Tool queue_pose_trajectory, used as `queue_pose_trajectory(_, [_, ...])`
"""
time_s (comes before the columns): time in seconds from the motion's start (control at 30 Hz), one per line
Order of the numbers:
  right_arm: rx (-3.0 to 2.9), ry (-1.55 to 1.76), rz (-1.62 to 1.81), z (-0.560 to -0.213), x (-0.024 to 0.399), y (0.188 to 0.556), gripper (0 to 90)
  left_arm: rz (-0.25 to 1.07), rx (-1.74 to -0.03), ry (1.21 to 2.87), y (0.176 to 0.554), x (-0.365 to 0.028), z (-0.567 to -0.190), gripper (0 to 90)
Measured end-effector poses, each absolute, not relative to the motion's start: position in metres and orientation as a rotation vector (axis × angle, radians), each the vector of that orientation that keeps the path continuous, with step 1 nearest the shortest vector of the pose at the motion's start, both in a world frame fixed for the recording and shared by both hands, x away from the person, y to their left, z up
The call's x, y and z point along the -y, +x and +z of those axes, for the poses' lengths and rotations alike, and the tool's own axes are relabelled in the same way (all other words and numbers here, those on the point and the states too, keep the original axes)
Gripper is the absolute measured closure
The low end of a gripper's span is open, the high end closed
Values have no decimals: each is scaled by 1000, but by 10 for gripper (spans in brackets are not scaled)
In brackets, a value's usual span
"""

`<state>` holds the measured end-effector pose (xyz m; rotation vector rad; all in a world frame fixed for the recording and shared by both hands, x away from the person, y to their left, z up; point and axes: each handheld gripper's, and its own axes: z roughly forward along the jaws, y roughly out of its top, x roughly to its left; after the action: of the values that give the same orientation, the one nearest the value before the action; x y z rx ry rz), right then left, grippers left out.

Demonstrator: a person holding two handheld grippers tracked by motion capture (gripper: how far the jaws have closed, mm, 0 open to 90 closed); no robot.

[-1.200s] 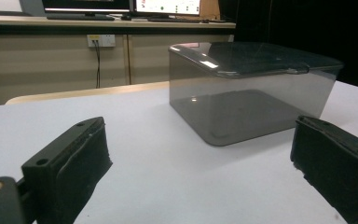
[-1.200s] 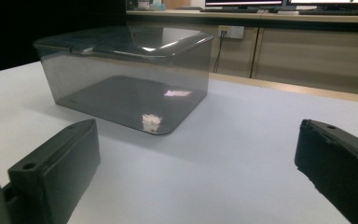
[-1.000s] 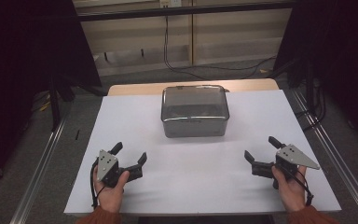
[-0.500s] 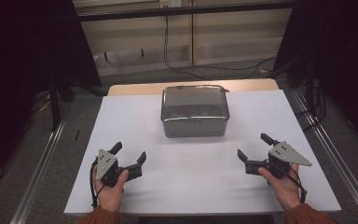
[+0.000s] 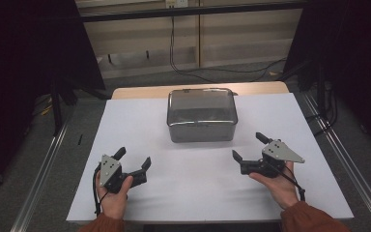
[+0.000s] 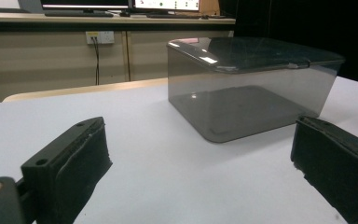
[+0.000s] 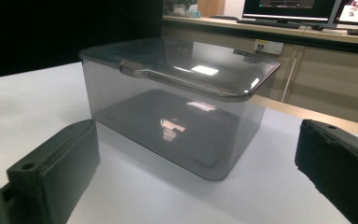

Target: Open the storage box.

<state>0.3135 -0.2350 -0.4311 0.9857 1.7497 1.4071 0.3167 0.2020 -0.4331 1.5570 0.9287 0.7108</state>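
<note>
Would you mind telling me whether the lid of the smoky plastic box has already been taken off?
No, the lid sits closed on top of the box, its front tab resting over the rim in the right gripper view.

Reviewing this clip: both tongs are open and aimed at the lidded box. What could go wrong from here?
1. The grey translucent box looks smooth and glossy; the pads of the left tongs or right tongs might slip on its walls.
2. It appears empty, so probably light: a push from one side could slide it across the white table cover.
3. Its lid has a small tab; gripping there might pop it open.
</note>
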Motion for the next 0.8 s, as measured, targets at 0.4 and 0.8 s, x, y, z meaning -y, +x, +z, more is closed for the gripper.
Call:
queue_pose_trajectory(0.4, [-1759,925,1385,-422,217,332,5,718,-930,1559,317,-203,-433,36])
queue_pose_trajectory(0.8, [-1785,846,1348,-414,198,349,25,709,-953,1550,318,-207,-434,33])
